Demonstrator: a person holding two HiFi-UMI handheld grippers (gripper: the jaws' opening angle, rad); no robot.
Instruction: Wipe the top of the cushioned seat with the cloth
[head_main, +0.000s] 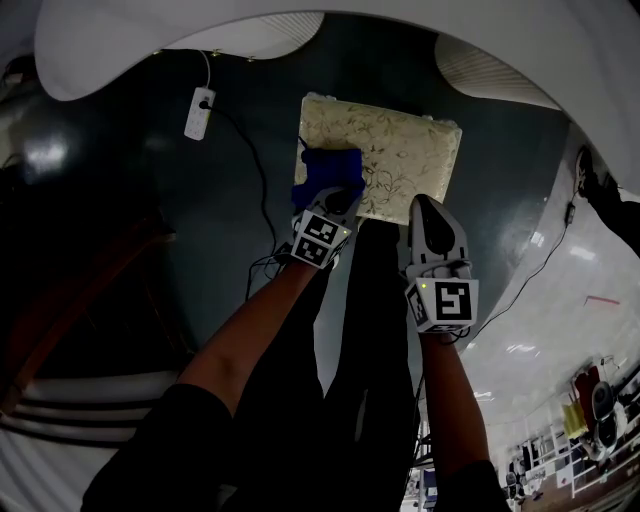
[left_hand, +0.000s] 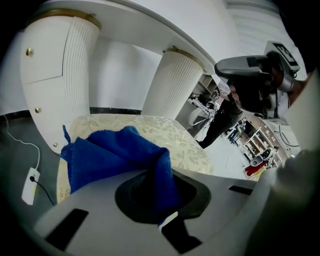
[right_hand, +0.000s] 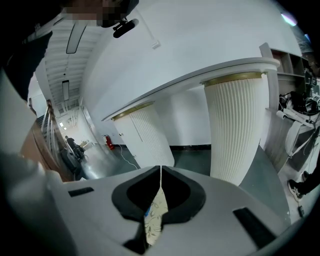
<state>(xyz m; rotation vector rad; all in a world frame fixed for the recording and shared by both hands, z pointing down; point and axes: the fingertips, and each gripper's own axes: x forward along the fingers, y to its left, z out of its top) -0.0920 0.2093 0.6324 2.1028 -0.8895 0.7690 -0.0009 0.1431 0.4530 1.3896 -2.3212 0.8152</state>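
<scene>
The cushioned seat (head_main: 400, 150) is a cream square with a leafy pattern, standing on the dark floor. A blue cloth (head_main: 328, 172) lies bunched on its near left part. My left gripper (head_main: 338, 198) is shut on that cloth and rests at the seat's front edge. In the left gripper view the cloth (left_hand: 110, 155) runs from between the jaws out over the seat (left_hand: 187, 147). My right gripper (head_main: 426, 208) hovers at the seat's front right edge, shut, nothing held. Its own view shows the right gripper (right_hand: 160, 172) closed, a sliver of seat fabric (right_hand: 156, 217) visible below.
A white plug block (head_main: 199, 112) with a cable (head_main: 262, 190) lies on the floor left of the seat. White fluted columns (left_hand: 75, 70) (left_hand: 175, 85) carry a curved white counter (head_main: 150, 35) behind the seat. The person's legs stand right before it.
</scene>
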